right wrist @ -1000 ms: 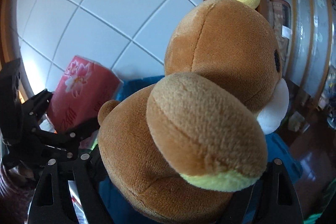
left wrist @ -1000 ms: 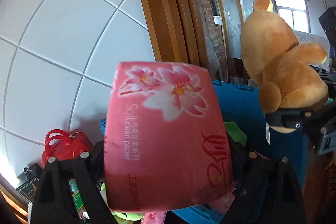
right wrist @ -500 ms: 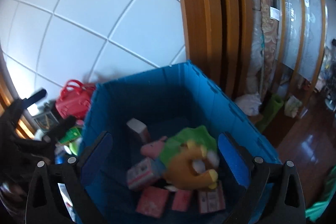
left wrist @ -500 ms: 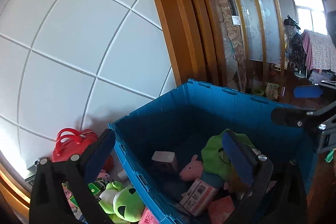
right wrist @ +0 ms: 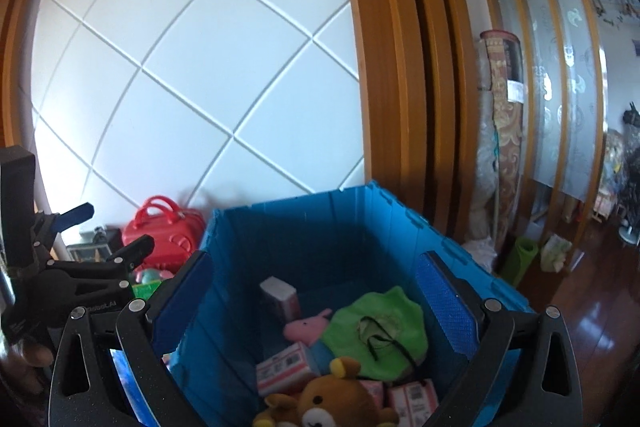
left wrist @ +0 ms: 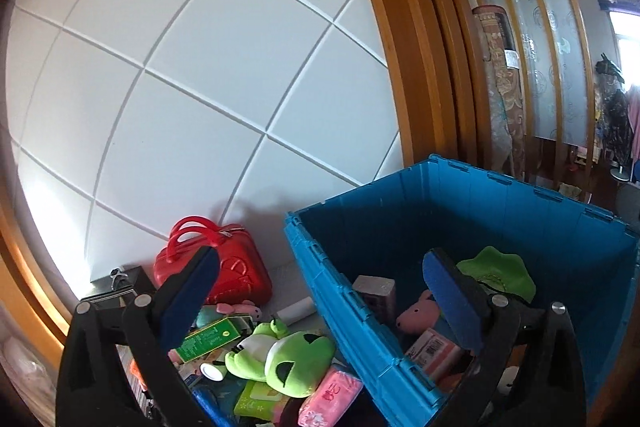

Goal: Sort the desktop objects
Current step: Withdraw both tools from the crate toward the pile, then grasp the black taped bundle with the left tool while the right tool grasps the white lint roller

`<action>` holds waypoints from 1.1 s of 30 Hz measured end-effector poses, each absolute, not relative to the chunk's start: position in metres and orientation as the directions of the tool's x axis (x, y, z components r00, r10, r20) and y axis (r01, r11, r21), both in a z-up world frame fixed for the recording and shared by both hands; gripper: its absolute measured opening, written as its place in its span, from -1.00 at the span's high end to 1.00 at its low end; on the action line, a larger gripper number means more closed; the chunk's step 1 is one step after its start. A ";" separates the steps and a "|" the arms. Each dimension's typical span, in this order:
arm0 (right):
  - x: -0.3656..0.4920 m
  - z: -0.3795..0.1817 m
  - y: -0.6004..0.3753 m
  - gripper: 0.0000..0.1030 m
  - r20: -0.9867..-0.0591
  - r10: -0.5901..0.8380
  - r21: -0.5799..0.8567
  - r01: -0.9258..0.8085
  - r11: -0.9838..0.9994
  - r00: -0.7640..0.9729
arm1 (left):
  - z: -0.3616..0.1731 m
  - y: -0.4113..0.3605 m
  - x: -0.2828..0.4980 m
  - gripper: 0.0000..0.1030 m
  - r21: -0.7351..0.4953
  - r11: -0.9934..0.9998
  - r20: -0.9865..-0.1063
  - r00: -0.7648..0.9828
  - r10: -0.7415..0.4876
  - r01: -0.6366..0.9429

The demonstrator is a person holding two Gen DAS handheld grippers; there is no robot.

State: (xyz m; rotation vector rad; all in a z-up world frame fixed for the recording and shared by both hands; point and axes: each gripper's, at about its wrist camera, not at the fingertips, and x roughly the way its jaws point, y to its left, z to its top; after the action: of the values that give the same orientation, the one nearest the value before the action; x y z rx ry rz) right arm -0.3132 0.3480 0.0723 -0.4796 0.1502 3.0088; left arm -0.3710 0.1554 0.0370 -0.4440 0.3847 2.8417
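Observation:
A blue plastic crate [left wrist: 472, 195] [right wrist: 304, 227] stands against the white wall. It holds a brown teddy bear [right wrist: 324, 405], a green plush [right wrist: 380, 331], a pink pig toy [right wrist: 306, 327] [left wrist: 418, 315] and pink tissue packs [right wrist: 284, 369]. My left gripper [left wrist: 320, 291] is open and empty, over the crate's left wall. My right gripper [right wrist: 316, 299] is open and empty above the crate. Left of the crate lie a green frog plush [left wrist: 288, 355], a green carton [left wrist: 208, 339] and a pink tissue pack [left wrist: 332, 397].
A red toy suitcase [left wrist: 224, 267] [right wrist: 164, 231] stands against the wall, left of the crate. A black box [left wrist: 116, 287] sits beside it. A wooden door frame [left wrist: 408, 67] and a rolled rug [right wrist: 504, 131] rise behind the crate. The left gripper shows in the right wrist view [right wrist: 80, 255].
One second ago my left gripper held the pink tissue pack and my right held the teddy bear. Both grippers opened; the bear now lies in the crate. Both cameras have pulled back.

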 end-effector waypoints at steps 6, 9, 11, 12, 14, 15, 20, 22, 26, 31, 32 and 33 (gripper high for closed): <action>-0.289 0.070 0.298 -0.99 -0.261 -0.008 0.093 -0.016 -0.996 -0.965 | 0.029 0.073 -0.352 -1.00 0.238 -0.957 -0.286 -0.954 0.092 -0.164; -0.286 0.068 0.262 -0.99 -0.255 -0.050 0.100 0.025 -0.995 -0.966 | 0.023 0.024 -0.345 -1.00 0.250 -0.962 -0.287 -0.957 0.033 -0.108; -0.286 0.065 0.240 -0.99 -0.266 -0.069 0.101 0.043 -0.994 -0.961 | 0.017 -0.010 -0.340 -1.00 0.258 -0.964 -0.288 -0.958 -0.017 -0.060; -0.287 0.063 0.228 -0.99 -0.274 -0.082 0.103 0.056 -0.993 -0.958 | 0.015 -0.028 -0.339 -1.00 0.255 -0.966 -0.294 -0.955 -0.028 -0.050; -0.287 0.056 0.204 -0.99 -0.286 -0.104 0.105 0.077 -0.992 -0.953 | 0.010 -0.062 -0.335 -1.00 0.255 -0.967 -0.304 -0.951 -0.063 -0.018; -0.289 0.051 0.190 -0.99 -0.297 -0.123 0.106 0.095 -0.990 -0.947 | 0.007 -0.078 -0.334 -1.00 0.256 -0.967 -0.309 -0.948 -0.077 -0.005; -0.300 0.014 0.127 -0.99 -0.366 -0.196 0.071 0.183 -0.981 -0.910 | -0.009 -0.136 -0.330 -1.00 0.289 -0.957 -0.332 -0.934 -0.131 0.031; -0.304 -0.005 0.103 -0.99 -0.409 -0.219 0.055 0.216 -0.975 -0.886 | -0.015 -0.155 -0.330 -1.00 0.285 -0.957 -0.341 -0.929 -0.147 0.047; -0.316 -0.045 0.066 -0.99 -0.494 -0.305 0.051 0.323 -0.945 -0.814 | -0.027 -0.183 -0.332 -1.00 0.266 -0.961 -0.369 -0.914 -0.169 0.070; -0.340 -0.113 0.024 -0.86 -0.646 -0.405 0.057 0.488 -0.871 -0.647 | -0.042 -0.202 -0.335 -1.00 0.231 -0.969 -0.406 -0.898 -0.173 0.082; -0.344 -0.126 0.017 -0.81 -0.673 -0.416 0.058 0.517 -0.854 -0.612 | -0.045 -0.203 -0.336 -1.00 0.238 -0.967 -0.408 -0.895 -0.182 0.089; -0.348 -0.141 0.009 -0.77 -0.701 -0.425 0.057 0.548 -0.835 -0.573 | -0.049 -0.205 -0.338 -1.00 0.246 -0.964 -0.411 -0.891 -0.195 0.098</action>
State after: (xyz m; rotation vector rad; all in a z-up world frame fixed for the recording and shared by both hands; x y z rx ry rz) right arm -0.3478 0.0087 -0.1412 -1.4274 -0.3199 3.3981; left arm -0.3383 -0.2045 -0.0493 -0.7303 0.3627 3.1910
